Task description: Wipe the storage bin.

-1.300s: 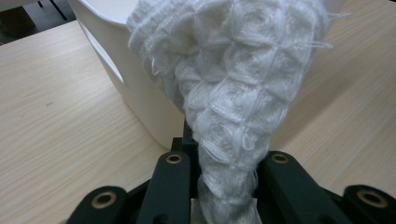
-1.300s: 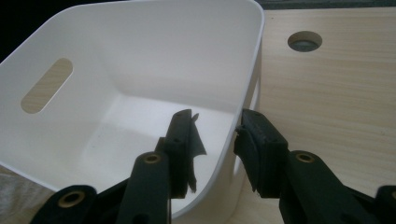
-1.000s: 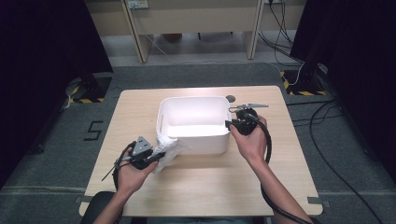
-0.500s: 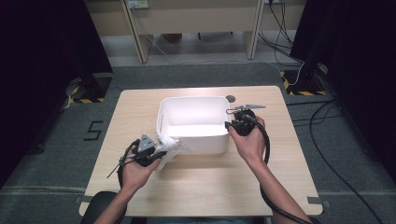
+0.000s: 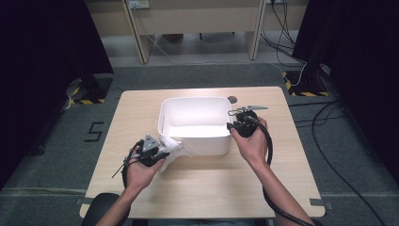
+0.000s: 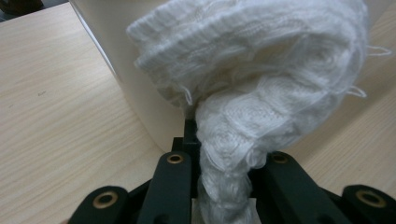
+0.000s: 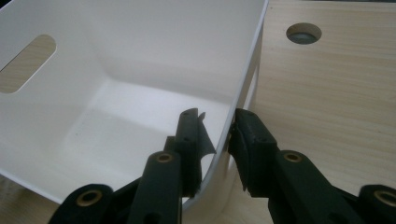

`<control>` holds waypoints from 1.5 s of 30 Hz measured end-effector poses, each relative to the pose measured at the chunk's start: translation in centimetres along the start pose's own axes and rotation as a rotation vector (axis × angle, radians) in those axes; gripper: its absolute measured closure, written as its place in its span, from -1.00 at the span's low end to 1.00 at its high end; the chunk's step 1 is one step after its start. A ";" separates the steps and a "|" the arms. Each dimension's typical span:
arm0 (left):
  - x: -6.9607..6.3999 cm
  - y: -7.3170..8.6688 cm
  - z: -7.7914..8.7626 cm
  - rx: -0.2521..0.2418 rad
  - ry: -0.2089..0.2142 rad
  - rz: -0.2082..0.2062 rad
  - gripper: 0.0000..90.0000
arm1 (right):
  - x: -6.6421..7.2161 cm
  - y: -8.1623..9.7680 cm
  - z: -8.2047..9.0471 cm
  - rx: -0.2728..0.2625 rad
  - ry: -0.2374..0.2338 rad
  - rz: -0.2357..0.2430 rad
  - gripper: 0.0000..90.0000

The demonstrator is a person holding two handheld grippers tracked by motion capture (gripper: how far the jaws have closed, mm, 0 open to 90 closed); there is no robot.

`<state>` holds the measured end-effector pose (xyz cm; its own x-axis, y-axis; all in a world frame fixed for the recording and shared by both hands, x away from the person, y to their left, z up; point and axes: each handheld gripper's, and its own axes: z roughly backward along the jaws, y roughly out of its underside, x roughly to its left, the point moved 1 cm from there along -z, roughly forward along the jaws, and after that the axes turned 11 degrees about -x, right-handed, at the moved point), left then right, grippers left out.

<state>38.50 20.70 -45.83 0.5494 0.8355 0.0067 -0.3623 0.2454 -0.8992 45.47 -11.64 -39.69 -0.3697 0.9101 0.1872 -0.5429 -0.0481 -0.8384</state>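
Left tool pinching a bunched white knit cloth, jaws pressed tight on its twisted lower end. The cloth sits just outside the near-left corner of the white bin, touching its outer wall, over the desk.

Right tool straddles the bin's right wall, one jaw inside, one outside. The jaws have just been closing on the wall, and the outer pad is at the plastic. The inner contact is hard to judge.

Step looks like loading the cloth into the bin. To do it well, lift high enough that the trailing bulk clears the rim, keep the right grip steady so the light bin doesn't slide, and release over the middle.

Cloth: soft, cable-knit, fuzzy, loose threads that could snag. Bin: smooth, thin, rigid plastic with rounded corners and a slot handle. Desk: pale wood grain with a round cable hole.
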 end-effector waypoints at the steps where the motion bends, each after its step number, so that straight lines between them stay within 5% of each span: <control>1: 0.0 0.1 -0.1 0.004 0.001 -0.001 0.75 | 0.0 0.0 0.0 0.001 0.000 0.000 0.61; 31: 0.3 2.3 -2.6 0.076 -0.007 -0.029 0.75 | 0.2 0.0 0.0 -0.007 0.003 0.000 0.59; 45: -1.3 1.6 -3.6 0.070 0.026 -0.064 0.75 | 0.2 0.0 0.0 -0.009 0.003 -0.004 0.59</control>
<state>39.91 18.21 -48.89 0.5924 0.8040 0.0506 -0.3770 0.3322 -0.8646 45.43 -11.48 -39.71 -0.3657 0.9113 0.1892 -0.5379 -0.0410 -0.8420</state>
